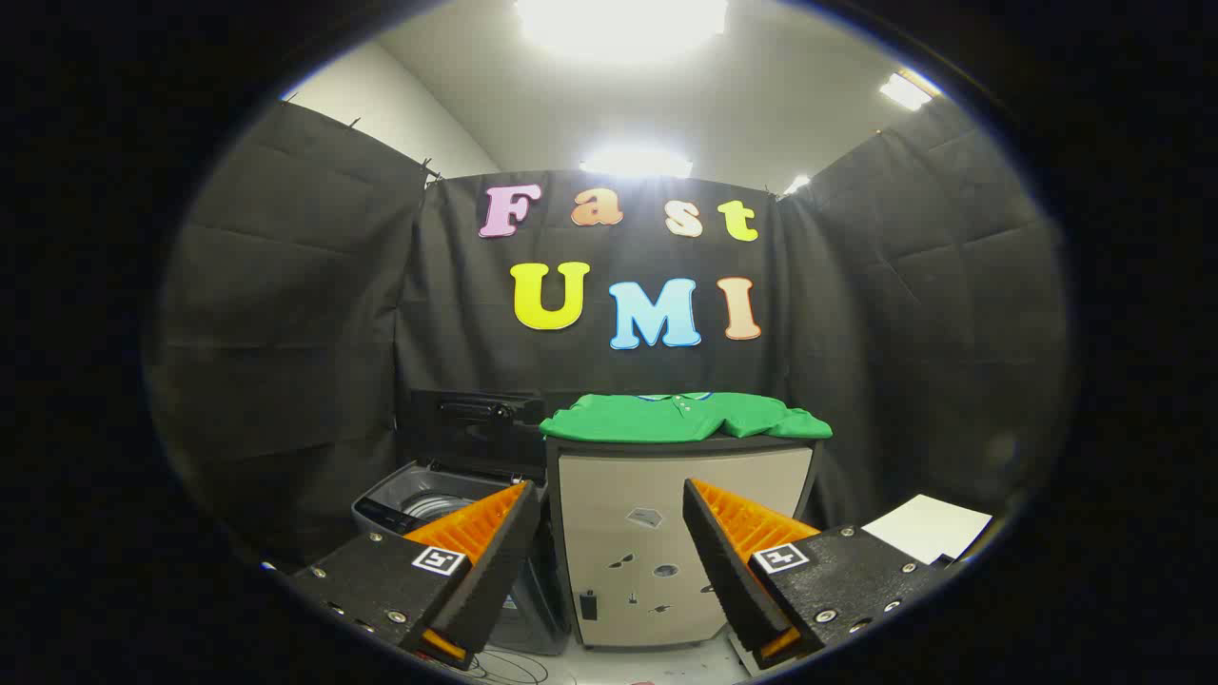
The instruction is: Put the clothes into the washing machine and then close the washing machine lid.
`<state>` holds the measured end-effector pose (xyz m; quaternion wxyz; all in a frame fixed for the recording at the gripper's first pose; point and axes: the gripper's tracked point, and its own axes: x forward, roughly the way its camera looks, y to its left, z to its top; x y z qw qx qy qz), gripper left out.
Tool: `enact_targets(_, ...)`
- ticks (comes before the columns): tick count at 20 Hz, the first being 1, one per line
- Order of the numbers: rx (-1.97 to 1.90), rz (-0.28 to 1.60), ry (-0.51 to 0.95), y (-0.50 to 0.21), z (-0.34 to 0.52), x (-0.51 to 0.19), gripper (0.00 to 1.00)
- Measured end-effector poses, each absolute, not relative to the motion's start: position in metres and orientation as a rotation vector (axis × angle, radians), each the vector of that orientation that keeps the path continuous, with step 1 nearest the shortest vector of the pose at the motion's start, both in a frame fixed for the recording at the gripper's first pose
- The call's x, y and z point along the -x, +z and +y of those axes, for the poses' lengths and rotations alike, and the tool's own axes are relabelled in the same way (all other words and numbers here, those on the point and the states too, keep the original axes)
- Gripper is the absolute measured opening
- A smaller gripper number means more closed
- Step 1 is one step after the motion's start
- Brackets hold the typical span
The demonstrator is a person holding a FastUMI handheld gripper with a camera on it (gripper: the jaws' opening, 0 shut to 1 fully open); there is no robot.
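The green shirt point(687, 417), folded on the cabinet point(680, 542) beside the open washing machine point(433, 499), likely handles light and limp; pinch a thick fold with the gripper point(612, 533), its fingers wide apart and empty.

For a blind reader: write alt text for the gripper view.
A folded green polo shirt lies on a beige cabinet, beyond the open, empty claw. Beside the cabinet stands a grey top-loading washing machine, its lid raised.
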<state>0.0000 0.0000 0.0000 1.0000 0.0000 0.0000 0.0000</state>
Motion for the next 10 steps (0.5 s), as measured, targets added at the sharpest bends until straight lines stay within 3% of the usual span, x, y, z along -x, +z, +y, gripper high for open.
enact_targets(10,-0.015,0.012,0.025,-0.025,0.003,0.005,0.94)
